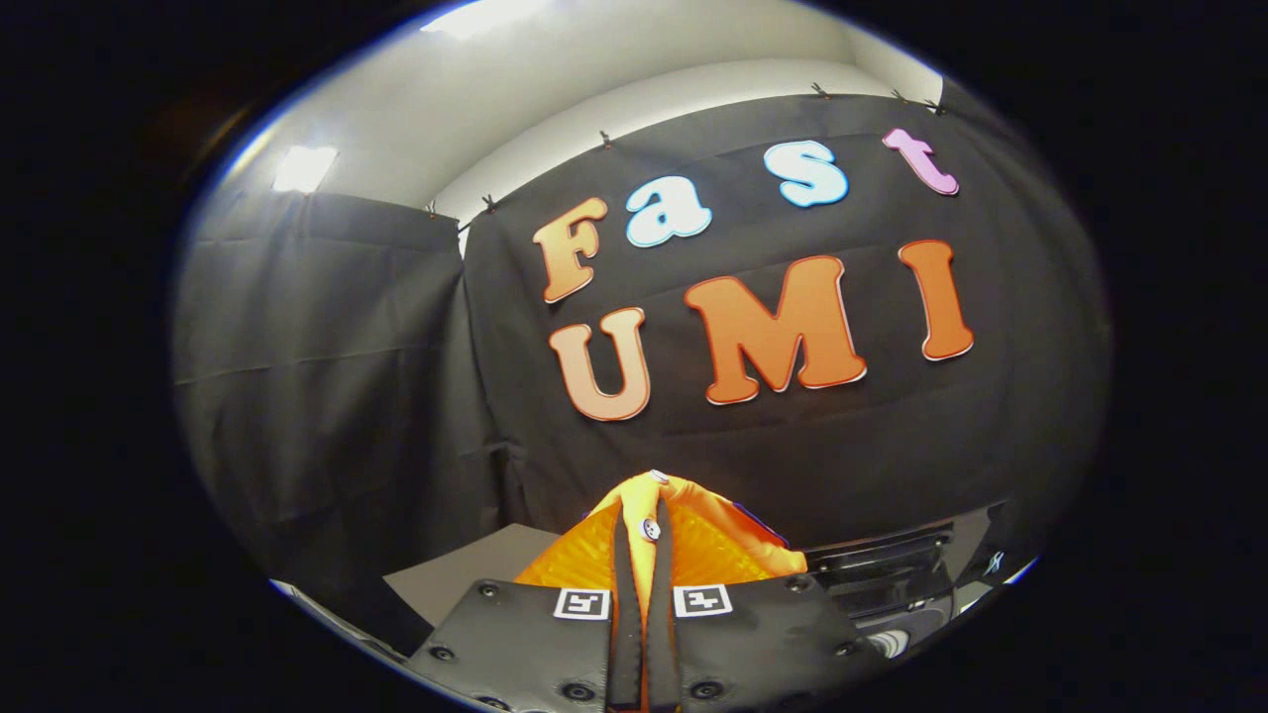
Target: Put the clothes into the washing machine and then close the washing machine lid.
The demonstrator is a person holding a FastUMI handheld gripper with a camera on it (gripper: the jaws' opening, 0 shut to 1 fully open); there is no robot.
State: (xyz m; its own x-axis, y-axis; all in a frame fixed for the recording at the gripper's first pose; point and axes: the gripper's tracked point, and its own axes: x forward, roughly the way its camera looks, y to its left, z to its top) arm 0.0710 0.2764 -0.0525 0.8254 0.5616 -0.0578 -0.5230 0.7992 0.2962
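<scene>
With the claw [642,594] pinched tight on the orange garment [693,540], which bunches up between and just ahead of its tips, the dark washer [882,564] lies low to the right, so swing right and down.

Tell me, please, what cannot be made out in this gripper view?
- Orange garment: the gripper, shut on it, covers its lower part; its type is unclear.
- Dark appliance beyond the fingers: cut off at the view's rim; whether its lid is open is unclear.
- Grey surface: mostly hidden behind the gripper.
</scene>
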